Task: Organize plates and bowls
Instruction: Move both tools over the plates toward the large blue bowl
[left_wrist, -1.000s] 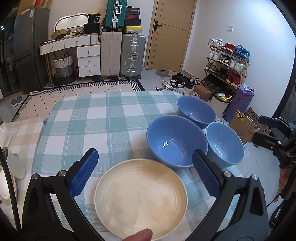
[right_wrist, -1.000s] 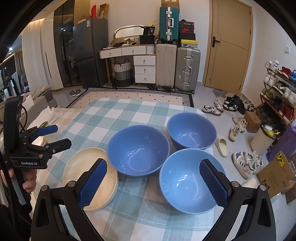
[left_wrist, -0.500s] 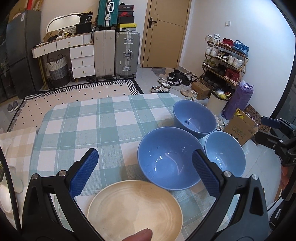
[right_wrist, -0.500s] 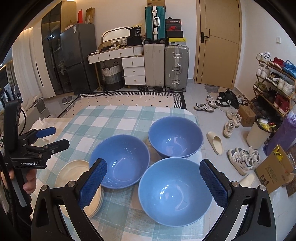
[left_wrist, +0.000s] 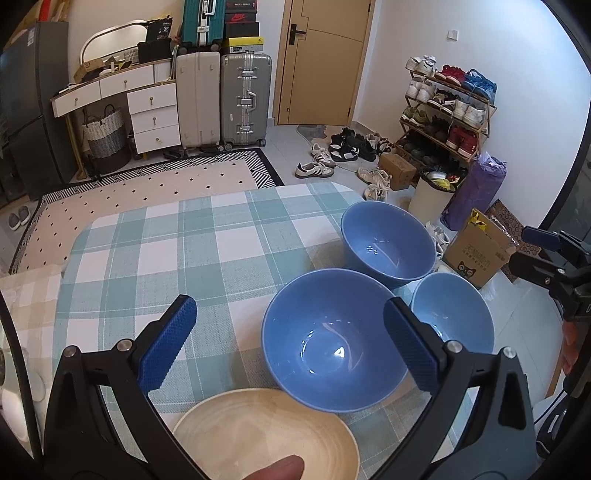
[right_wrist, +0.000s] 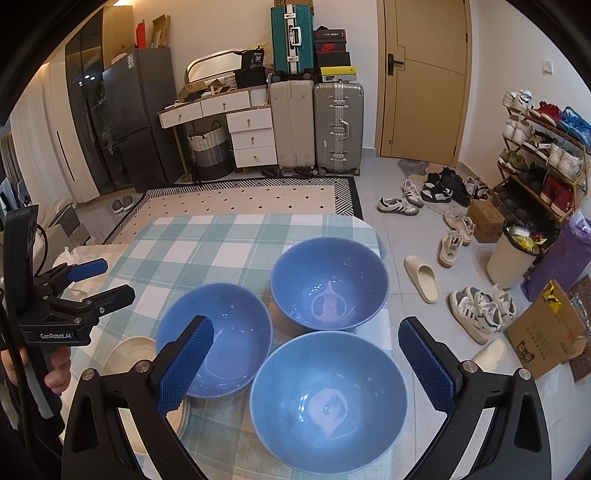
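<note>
Cream plate (left_wrist: 266, 435) cut off by the lower frame edge in the left wrist view; in the right wrist view, partly hidden behind the right hand-held gripper (right_wrist: 306, 358).

Three plain blue bowls (right_wrist: 328, 402) (right_wrist: 216, 341) (right_wrist: 328, 282) sit on a tablecloth (left_wrist: 207, 251) checked in pale teal and white, beside a cream plate (left_wrist: 266, 432). Both grippers (left_wrist: 288, 350) (right_wrist: 303, 365) are black with textured blue pads (right_wrist: 186, 363). On the far floor lies a cream rug (right_wrist: 243, 201) dotted with black diamonds, bordered in black-and-white stripes.
</note>
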